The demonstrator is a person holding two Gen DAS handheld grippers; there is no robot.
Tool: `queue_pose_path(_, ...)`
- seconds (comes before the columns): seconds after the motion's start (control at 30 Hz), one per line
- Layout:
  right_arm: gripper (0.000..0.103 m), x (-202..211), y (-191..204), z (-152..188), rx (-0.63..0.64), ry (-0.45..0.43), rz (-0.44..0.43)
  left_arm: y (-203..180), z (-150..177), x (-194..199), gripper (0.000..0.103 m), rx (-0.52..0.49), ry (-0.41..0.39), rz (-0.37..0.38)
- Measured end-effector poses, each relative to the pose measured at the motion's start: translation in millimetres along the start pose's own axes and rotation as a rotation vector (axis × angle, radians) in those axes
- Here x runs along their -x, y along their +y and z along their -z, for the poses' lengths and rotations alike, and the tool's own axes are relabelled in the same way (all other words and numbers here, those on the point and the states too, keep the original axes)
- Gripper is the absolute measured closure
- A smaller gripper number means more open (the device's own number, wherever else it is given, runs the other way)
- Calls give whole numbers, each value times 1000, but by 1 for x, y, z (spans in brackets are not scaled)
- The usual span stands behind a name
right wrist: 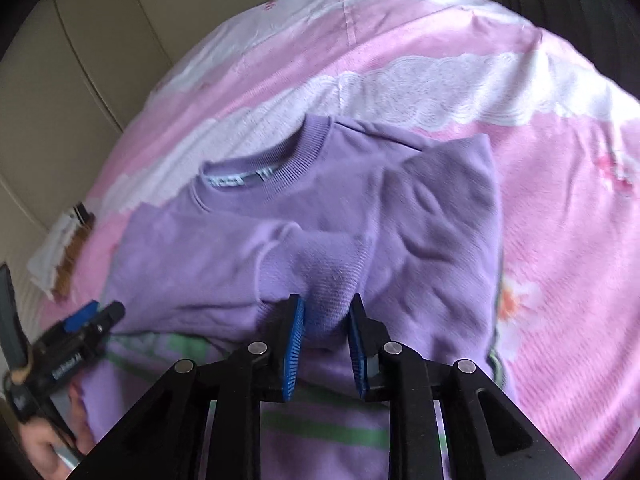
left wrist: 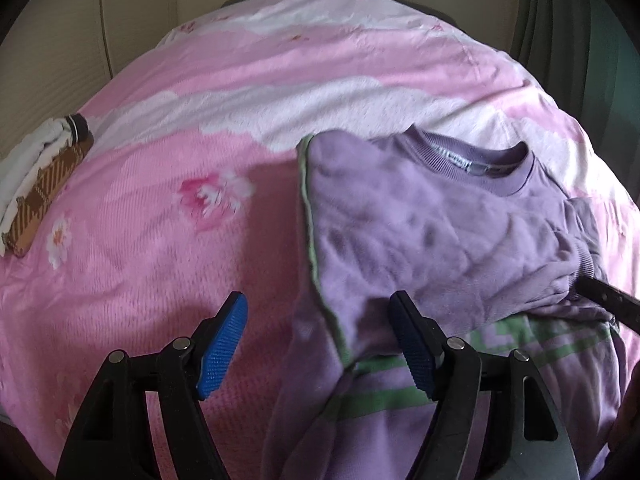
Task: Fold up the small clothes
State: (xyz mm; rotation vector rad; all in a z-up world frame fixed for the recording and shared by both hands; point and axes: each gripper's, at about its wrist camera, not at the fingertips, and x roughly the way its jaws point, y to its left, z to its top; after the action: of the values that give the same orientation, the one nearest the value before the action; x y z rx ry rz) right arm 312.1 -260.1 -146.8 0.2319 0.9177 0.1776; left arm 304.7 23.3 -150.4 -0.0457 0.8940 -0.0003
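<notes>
We see the purple sweatshirt (right wrist: 304, 240) lying on the pink flowered bedspread (right wrist: 560, 240), its ribbed collar at the far side and its body partly folded over itself, with green stripes showing on the near part. In the right wrist view, a ribbed cuff (right wrist: 324, 280) of the sweatshirt sits between the blue fingers (right wrist: 294, 344) of the right gripper (right wrist: 326, 308); they stand narrowly apart with the cloth bunched between them, and we think the pads press on it, though the blur leaves some doubt. The left gripper (left wrist: 318, 300) hovers at the sweatshirt's left edge with its fingers (left wrist: 222, 344) wide apart and nothing clamped; the folded edge lies beneath the gap. At the far left of the bed lies a small white and brown plaid garment (left wrist: 40, 184). A pale wall rises beyond the bed.
</notes>
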Motion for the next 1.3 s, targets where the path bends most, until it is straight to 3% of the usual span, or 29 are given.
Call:
queue_pose_path(0.17, 77, 7, -1, 15, 36, 18, 62, -2, -1, 8, 30, 2, -21, 3)
queue_pose_path(0.43, 77, 34, 10, -15, 73, -125, 37, -21, -22, 19, 30, -30, -83, 50)
queue_pose_path(0.57, 77, 15, 26, -18, 137, -94, 20, -22, -20, 3, 30, -34, -45, 47)
queue_pose_path(0.7, 77, -8, 24, -5, 139, -34, 58, -13, -10, -19, 28, -15, 18, 31)
queue_pose_path(0.93, 77, 2, 22, -3, 137, -32, 62, -3, -4, 7, 30, 16, -20, 50)
queue_pose_path(0.97, 75, 11, 24, -4, 143, -53, 48, -2, 0, 15, 30, 9, -28, 50)
queue_pose_path(1.07, 51, 45, 31, -1, 169, -131, 52, -1, 15, 44, 30, -11, -49, 47)
queue_pose_path(1.23, 48, 92, 42, 32, 231, -221, 134, 7, 58, 89, 30, -43, -72, 18)
queue_pose_path(1.3, 40, 111, 42, 54, 237, -244, 171, 10, 75, 100, 30, -51, -74, 17)
